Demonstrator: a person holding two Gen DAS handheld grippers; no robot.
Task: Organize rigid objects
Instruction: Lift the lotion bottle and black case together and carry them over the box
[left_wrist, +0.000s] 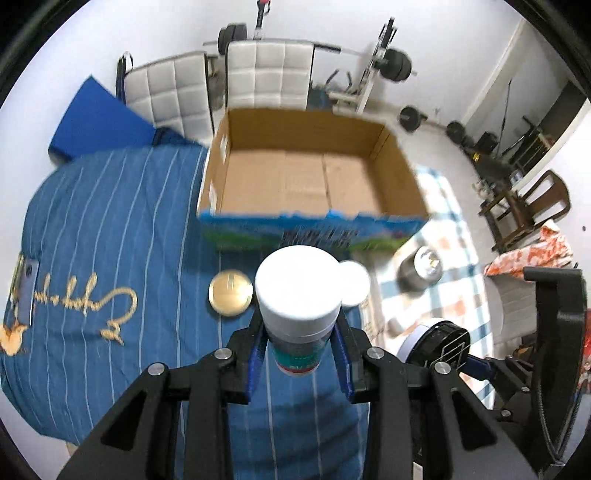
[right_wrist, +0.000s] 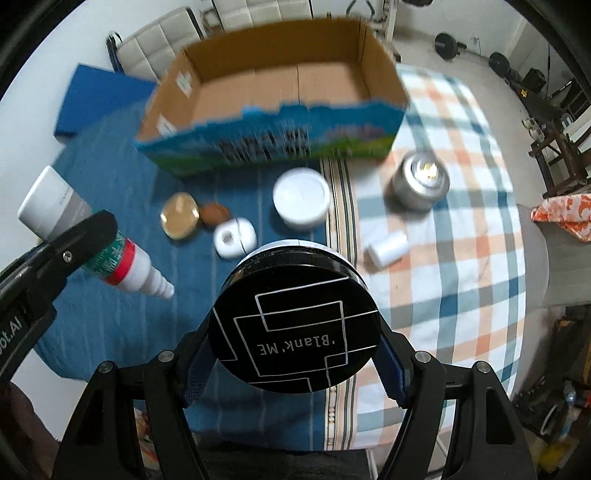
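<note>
I'm looking down over one big cardboard box (left_wrist: 306, 173), open at the top with nothing in it, its front wall printed blue and green, sitting at the far side of the bed. Under it two covers are meeting: one blue striped blanket (left_wrist: 110, 229) on the left and one checked sheet (right_wrist: 461, 221) in orange, teal and white on the right. Behind the box two white padded chairs (left_wrist: 266, 74) are standing side by side.

In my right gripper (right_wrist: 295, 354) I'm holding one round black compact (right_wrist: 295, 332), lid facing the camera, white line pattern and lettering on it, and the blue pads are pressing its sides at a fairly wide spread. In my left gripper (left_wrist: 301, 350) I'm holding one bottle (left_wrist: 299, 295) with a white cap, a green and red label and a stepped white nozzle, with the jaws closed narrow around its neck.

Both are hanging above the bed, in front of the box.

Down on the covers I'm counting six loose pieces: one silver tin (right_wrist: 421, 181) on the checked sheet, one white jar (right_wrist: 301, 197) near the seam, one small white cylinder (right_wrist: 388, 249) lying on its side, one white earbud-style case (right_wrist: 234, 236), one gold compact (right_wrist: 179, 216), and one small brown thing (right_wrist: 214, 214) just beside it, too blurred for me to name.
</note>
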